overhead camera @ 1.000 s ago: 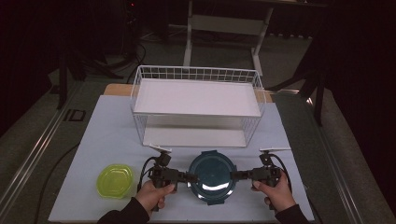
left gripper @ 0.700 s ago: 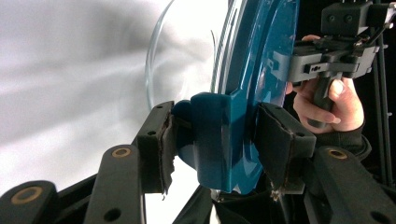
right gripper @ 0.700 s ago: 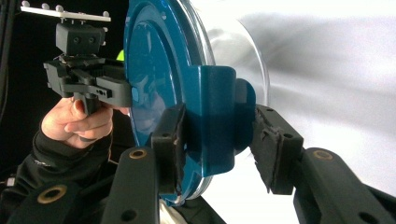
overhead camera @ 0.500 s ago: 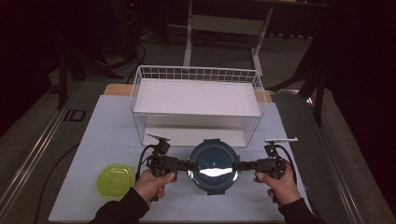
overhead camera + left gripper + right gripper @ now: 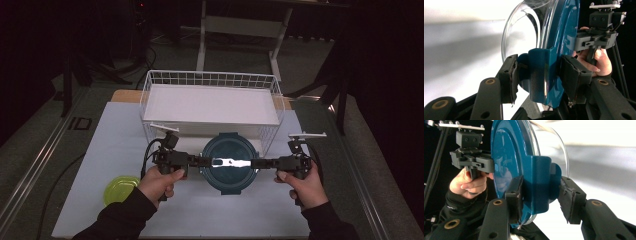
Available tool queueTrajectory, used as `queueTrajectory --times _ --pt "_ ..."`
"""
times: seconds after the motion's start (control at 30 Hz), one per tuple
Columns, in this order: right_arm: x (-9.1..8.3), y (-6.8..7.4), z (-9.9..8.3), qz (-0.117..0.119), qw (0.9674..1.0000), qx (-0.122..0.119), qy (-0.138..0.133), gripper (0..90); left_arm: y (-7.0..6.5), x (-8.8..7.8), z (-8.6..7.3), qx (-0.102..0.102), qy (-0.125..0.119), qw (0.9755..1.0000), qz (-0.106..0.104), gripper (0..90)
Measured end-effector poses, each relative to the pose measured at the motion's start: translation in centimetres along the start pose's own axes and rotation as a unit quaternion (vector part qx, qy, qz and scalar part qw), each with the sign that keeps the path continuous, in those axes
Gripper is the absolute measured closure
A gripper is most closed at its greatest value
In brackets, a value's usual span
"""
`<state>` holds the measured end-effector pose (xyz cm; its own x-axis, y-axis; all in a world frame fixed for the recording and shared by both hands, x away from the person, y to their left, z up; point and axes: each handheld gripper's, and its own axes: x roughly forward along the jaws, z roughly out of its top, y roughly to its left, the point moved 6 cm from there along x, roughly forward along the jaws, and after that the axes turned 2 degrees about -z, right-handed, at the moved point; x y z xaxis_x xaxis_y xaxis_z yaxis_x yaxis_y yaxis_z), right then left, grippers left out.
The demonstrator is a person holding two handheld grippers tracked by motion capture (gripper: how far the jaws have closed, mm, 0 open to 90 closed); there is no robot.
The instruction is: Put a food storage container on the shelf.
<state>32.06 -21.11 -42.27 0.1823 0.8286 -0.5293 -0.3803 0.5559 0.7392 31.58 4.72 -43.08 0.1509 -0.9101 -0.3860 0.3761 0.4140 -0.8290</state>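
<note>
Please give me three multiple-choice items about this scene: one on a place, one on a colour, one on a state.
1. Where is the small yellow-green round container?
A. inside the white wire basket
B. on the white mat by the left hand
C. under the lid

2. What colour is the lid of the round clear glass container?
A. red
B. teal
C. white

3. How is that glass container held?
A. by both grippers, one clip each
B. by one gripper
C. by nothing

Key: 1 B, it lies beside the left hand; 2 B, teal in all views; 3 A, left gripper and right gripper clamp opposite clips.
</note>
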Motion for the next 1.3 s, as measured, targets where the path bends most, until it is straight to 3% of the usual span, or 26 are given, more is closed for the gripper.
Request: queueTrajectory --times 0.5,0.93,0.97,1.07,1.3 --pt "-2.1 3.8 5.8 0.003 0.9991 -0.024 -0.035 56.4 -3.6 -2.8 6.5 0.037 -0.029 0.9989 -0.004 50.0" --pt "-1.5 4.5 10.7 -0.006 0.9986 -0.022 -0.047 56.2 -3.2 -4.0 11.1 0.036 -0.055 0.9978 -0.001 49.7" --pt "-1.4 4.5 11.0 -0.006 0.9986 -0.021 -0.049 56.2 -2.9 -4.2 12.0 0.035 -0.060 0.9976 0.003 49.7" --pt "-0.9 4.4 12.4 -0.009 0.9985 -0.014 -0.052 56.1 -2.7 -4.3 12.8 0.031 -0.066 0.9973 0.007 49.5" --pt "0.0 4.1 13.7 -0.019 0.9984 -0.007 -0.052 55.9 -1.7 -4.4 14.1 0.028 -0.068 0.9971 0.015 49.1"
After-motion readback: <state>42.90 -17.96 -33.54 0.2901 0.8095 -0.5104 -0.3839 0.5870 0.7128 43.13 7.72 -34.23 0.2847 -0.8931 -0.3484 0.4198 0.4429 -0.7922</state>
